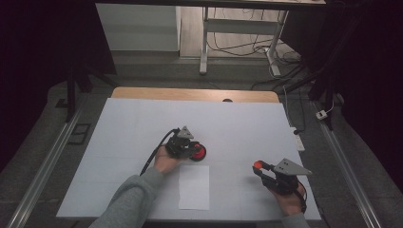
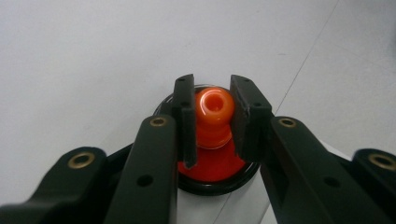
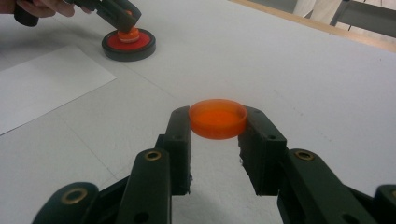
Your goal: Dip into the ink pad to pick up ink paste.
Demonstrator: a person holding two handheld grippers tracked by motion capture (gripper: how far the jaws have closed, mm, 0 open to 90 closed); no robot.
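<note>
Orange knob (image 2: 214, 105) standing upright on red disc in black-rimmed round base (image 2: 219, 179), near middle of surface (image 1: 142, 118), just beyond far edge of white paper sheet (image 1: 194, 186). Left hand-held gripper (image 2: 212, 100) set over knob, jaws at either side of it and closed to near its width; pads (image 2: 187, 112) appear touching or a hair off, firm contact not confirmed. From right gripper view, same assembly (image 3: 129, 43) seen well apart from right hand-held gripper, resting flat on surface, with paper sheet (image 3: 42, 86) beside it.

Orange cap (image 3: 217, 118), shallow and round, open side up, clamped between jaws of right hand-held gripper (image 3: 217, 122), held clear of surface toward right near corner. In high view, cap (image 1: 258, 165) at tip of right hand-held gripper (image 1: 260, 168), well to right of paper sheet.

Step judged in hand: stamp-like piece seized by knob at left, cap held off at right; either separation just made or rejoining pending, not determinable.

Next move, as judged: confirm left grip tight on knob before any lift, keep lift vertical so base stays put or comes cleanly. If capping intended, turn cap over and align squarely above matching part. Risk: knob round and glossy, slip between pads likely under light squeeze.
</note>
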